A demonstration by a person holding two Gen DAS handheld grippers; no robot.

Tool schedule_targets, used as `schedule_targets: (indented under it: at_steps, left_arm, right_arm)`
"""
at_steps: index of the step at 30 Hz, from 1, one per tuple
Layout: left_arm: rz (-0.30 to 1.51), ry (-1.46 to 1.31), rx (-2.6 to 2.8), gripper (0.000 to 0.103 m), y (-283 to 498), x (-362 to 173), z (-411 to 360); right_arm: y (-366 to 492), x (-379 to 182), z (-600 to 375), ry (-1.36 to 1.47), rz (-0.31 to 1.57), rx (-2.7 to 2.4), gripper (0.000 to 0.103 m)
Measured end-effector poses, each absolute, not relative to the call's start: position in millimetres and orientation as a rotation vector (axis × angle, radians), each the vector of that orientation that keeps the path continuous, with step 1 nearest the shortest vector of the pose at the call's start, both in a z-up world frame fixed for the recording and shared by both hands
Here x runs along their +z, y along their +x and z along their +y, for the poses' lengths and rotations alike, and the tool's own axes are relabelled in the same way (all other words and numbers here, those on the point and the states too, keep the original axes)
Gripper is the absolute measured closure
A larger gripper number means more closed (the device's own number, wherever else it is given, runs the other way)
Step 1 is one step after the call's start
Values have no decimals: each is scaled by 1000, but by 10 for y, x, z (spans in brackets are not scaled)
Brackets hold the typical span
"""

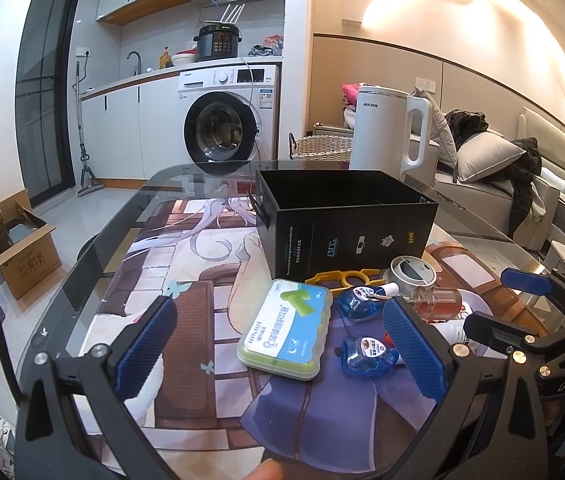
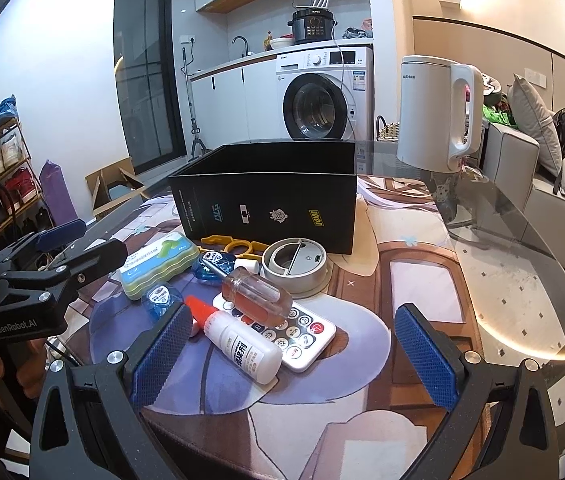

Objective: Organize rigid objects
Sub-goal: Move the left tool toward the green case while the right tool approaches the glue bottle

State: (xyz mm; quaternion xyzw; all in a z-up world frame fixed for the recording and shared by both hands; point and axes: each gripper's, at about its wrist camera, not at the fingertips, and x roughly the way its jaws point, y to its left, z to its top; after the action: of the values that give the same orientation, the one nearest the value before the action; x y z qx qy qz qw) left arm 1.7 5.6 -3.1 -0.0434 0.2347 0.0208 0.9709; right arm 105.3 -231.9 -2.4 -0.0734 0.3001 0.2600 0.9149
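Table (image 2: pixel 522 280): glossy glass over printed mat (image 2: pixel 402 280). Box (image 2: pixel 266 200): matt black card. Kettle (image 2: pixel 430 108): smooth white plastic. Screwdriver handle (image 2: pixel 256 298): clear plastic. Gripper pads (image 2: pixel 426 360): rough, textured blue

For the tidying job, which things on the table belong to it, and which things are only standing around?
Belong to the job: black box, earplug case, two blue bottles, yellow tool, screwdriver, white bottle, remote, grey round lid.

Only around: white kettle, washing machine, cardboard box.
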Motion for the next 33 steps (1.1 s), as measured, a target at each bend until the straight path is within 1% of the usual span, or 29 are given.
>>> schedule_targets:
  at_steps: [15, 33]
  left_arm:
    - [478, -87, 44, 0, 14, -39, 74]
    - [510, -70, 51, 0, 114, -122, 79]
  right_arm:
    - [1056, -61, -2288, -166, 640, 529, 0]
    - [1173, -232, -2112, -196, 744, 501, 0]
